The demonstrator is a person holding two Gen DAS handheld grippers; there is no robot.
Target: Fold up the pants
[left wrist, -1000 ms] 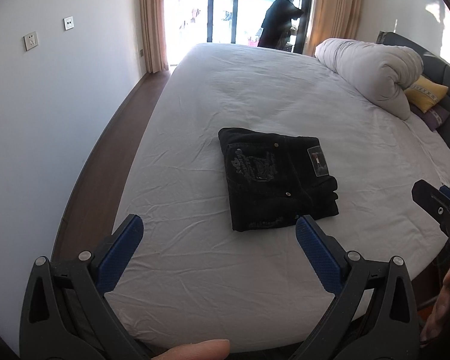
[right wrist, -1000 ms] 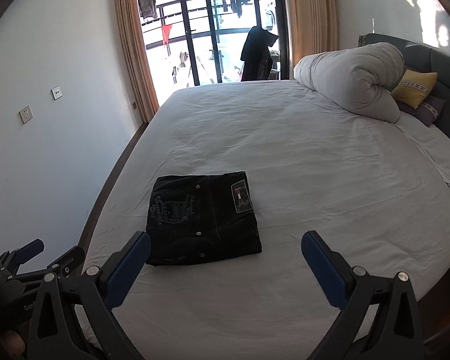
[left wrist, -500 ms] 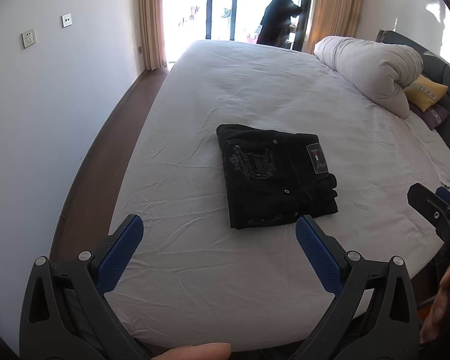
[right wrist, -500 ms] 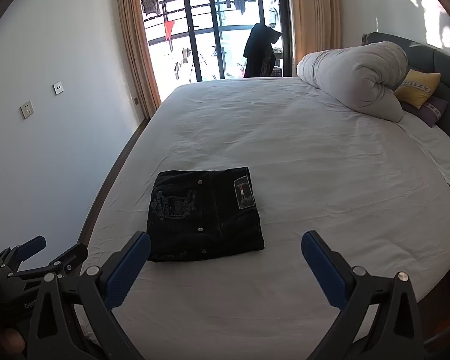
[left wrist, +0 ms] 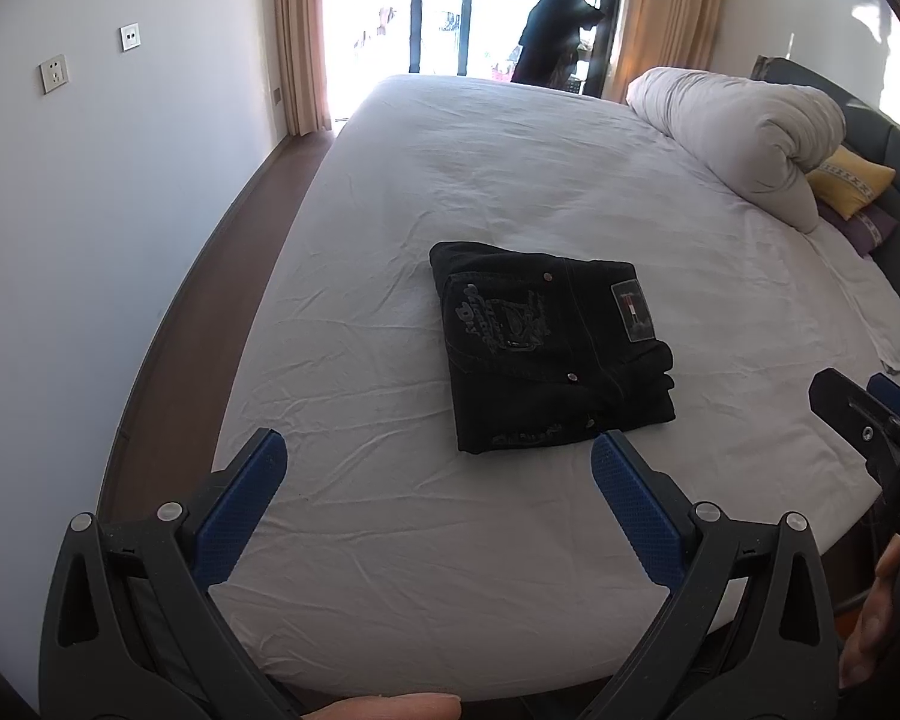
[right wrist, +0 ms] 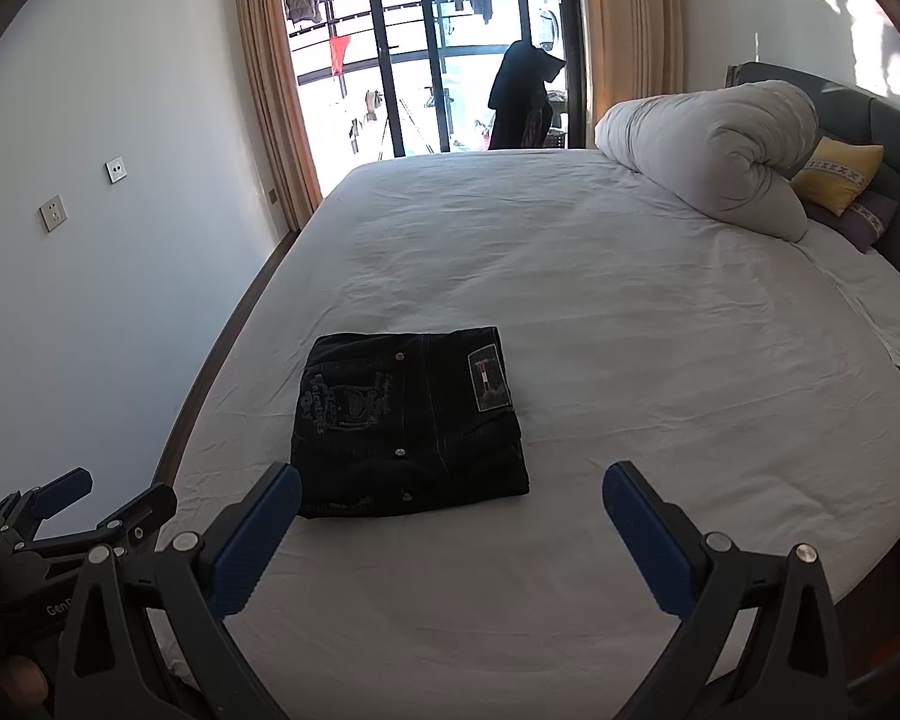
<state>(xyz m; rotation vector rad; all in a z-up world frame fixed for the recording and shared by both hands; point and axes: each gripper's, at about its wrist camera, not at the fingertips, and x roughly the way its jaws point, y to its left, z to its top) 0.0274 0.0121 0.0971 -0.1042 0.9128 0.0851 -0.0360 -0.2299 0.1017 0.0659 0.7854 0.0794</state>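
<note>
Left wrist view has the black denim pants [left wrist: 549, 348] folded into a neat square on the white bed sheet [left wrist: 510, 180] just ahead of the wide-open left gripper [left wrist: 438, 474], right gripper [right wrist: 450, 510] spread too, so I'd just back off without snagging it

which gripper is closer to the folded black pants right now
Left, narrowly. The left gripper has its right finger's tip close by the folded black pants' near edge; the right gripper hangs off toward their right, both open.
</note>
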